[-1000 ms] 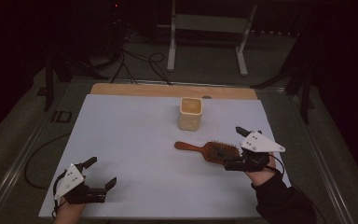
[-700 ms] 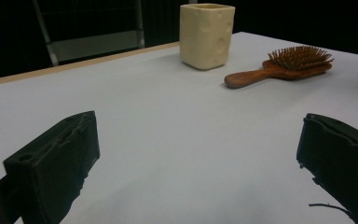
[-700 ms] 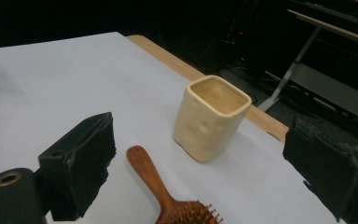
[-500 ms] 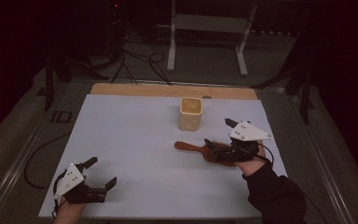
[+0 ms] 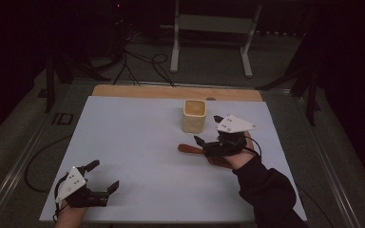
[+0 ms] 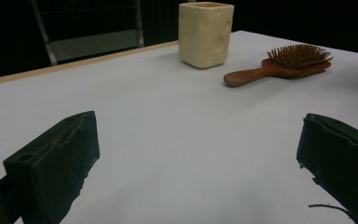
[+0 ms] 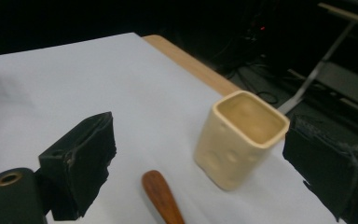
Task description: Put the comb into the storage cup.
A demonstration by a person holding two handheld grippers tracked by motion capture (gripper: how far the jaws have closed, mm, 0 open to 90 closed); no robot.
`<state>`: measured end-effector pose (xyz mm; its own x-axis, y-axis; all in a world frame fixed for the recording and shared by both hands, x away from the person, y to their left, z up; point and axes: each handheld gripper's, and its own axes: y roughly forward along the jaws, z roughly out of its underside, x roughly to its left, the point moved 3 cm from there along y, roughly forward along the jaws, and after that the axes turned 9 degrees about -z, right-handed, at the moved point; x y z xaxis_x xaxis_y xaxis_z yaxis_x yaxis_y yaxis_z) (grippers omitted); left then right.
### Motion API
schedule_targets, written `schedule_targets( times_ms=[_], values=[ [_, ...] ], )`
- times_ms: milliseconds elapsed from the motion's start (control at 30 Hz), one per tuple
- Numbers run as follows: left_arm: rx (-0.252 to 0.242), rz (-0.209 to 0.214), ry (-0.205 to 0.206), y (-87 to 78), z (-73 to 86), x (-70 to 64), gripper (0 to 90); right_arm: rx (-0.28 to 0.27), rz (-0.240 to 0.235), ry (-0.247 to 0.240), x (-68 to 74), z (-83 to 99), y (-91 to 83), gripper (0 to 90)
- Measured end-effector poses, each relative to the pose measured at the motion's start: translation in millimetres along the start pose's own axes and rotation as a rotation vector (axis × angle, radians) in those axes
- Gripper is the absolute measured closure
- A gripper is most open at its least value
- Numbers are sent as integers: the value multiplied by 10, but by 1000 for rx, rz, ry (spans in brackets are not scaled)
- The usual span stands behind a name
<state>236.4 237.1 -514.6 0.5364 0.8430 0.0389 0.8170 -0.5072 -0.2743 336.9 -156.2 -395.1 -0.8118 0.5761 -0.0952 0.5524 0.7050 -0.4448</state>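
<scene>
The brown wooden hairbrush (image 5: 204,152) lies flat on the white counter (image 5: 138,142), right of centre in the high view, its handle pointing left and its bristled head hidden under the right gripper (image 5: 208,144). In the right gripper view the handle tip (image 7: 161,193) sits low between the spread jaws, untouched, with the cream square dimpled cup (image 7: 237,137) just beyond. The right hand reaches in from the lower right, dark sleeve angled up-left. The left gripper (image 5: 102,183) rests at lower left, jaws wide apart, holding nothing.
</scene>
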Motion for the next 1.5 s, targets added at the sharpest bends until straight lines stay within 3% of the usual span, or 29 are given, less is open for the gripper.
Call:
schedule_targets(
  times_ms=[467,800,1033,1233,1500],
  values=[
    [10,16,11,13,5,-29,0,71,-62,30,33,153,467,87],
    [10,18,8,13,5,-28,0,134,-73,75,3,325,732,161],
    [8,14,7,10,5,-24,0,180,-54,109,-57,441,874,268],
    [11,17,9,11,6,-24,0,226,-44,117,-86,525,964,477],
    [12,16,8,15,7,-23,0,269,-30,126,-102,577,1074,627]
  ],
)
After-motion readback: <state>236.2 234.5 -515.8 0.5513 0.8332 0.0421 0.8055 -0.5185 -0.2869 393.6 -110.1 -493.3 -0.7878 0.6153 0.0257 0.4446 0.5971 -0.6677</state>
